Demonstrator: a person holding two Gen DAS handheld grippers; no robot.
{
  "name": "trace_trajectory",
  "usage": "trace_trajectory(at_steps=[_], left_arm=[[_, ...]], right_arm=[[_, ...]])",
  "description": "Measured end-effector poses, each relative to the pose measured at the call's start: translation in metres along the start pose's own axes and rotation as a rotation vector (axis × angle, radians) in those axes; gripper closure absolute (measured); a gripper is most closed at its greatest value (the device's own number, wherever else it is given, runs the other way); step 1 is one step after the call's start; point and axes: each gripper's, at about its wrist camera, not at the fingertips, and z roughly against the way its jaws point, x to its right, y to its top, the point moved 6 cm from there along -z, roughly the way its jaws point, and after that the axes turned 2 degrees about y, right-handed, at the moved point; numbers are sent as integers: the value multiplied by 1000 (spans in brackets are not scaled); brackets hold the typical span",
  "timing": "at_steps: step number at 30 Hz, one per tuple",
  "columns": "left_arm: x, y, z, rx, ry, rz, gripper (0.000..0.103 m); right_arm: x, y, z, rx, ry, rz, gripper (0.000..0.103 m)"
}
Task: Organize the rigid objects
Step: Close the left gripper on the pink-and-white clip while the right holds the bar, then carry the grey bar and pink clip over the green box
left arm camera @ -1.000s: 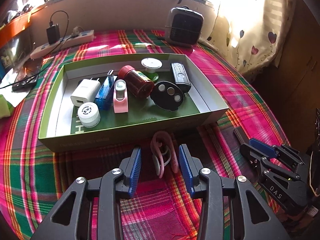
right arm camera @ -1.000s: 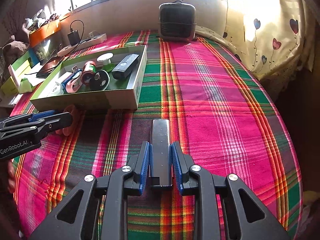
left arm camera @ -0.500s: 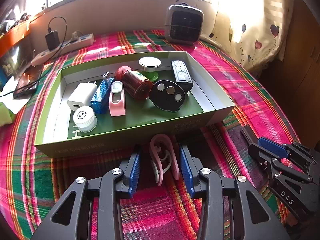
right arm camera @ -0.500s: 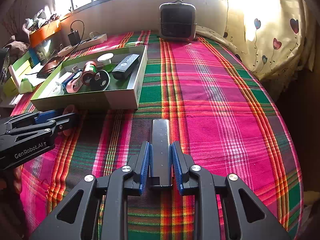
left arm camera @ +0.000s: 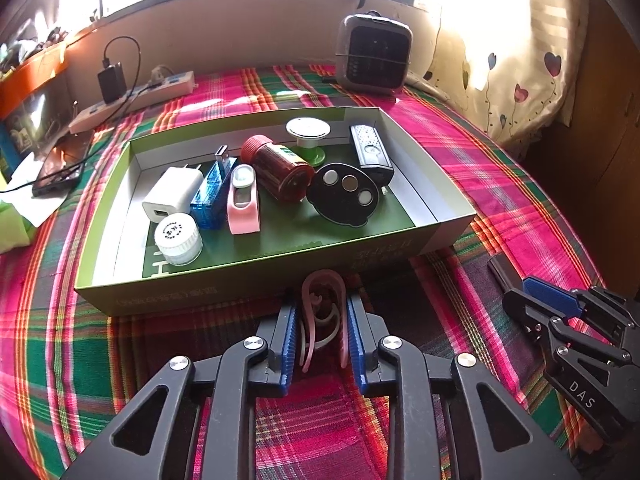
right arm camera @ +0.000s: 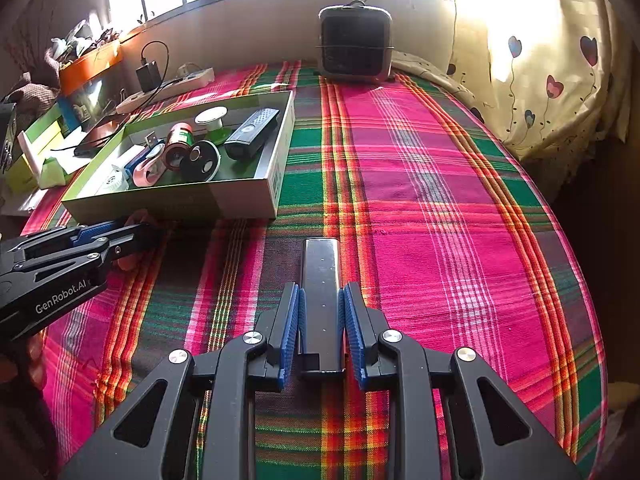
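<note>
Near the bottom centre of the left wrist view, the left claw point(left arm camera: 322, 322) has its blue pads on either side of a pink curled clip point(left arm camera: 320, 312), a looped plastic piece lying on the plaid cloth point(left arm camera: 460, 144) just in front of the green box point(left arm camera: 256, 280). The pads look pressed against the clip's outer arms, so I judge it pinched, though whether it is lifted clear of the cloth cannot be told. Gripping it across its width, with the closed loop pointing toward the box, suits a short carry over the near wall.

In the lower middle of the right wrist view, the right claw point(right arm camera: 322, 316) straddles a flat dark metallic bar point(right arm camera: 321, 272) lying lengthwise on the cloth. Its pads sit just beside or touching the bar's long edges near its near end; the grasp looks closed on it, taken on the narrow sides because the flat face offers no purchase.

The box, at upper left of the right view and centre of the left, already holds a white charger plug point(left arm camera: 172, 194), a blue USB stick point(left arm camera: 214, 192), a pink tape dispenser point(left arm camera: 243, 200), a red-capped bottle point(left arm camera: 280, 170), a white round cap point(left arm camera: 178, 238), a black oval disc point(left arm camera: 344, 196), a dark remote point(left arm camera: 370, 152) and a white-topped green holder point(left arm camera: 308, 136). They crowd the far half; the bare green floor along the near wall seems the natural spot for both held pieces.

A small heater point(left arm camera: 374, 54) and a power strip point(left arm camera: 136, 98) stand at the top, outside the sorting.
</note>
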Motion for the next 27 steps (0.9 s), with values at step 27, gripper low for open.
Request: trace_trajectory(at_steps=[27], left_arm=[[1,-2,5,13,-24,10,81]], right_arm=[[-1,0,0,2,-8,6,79]])
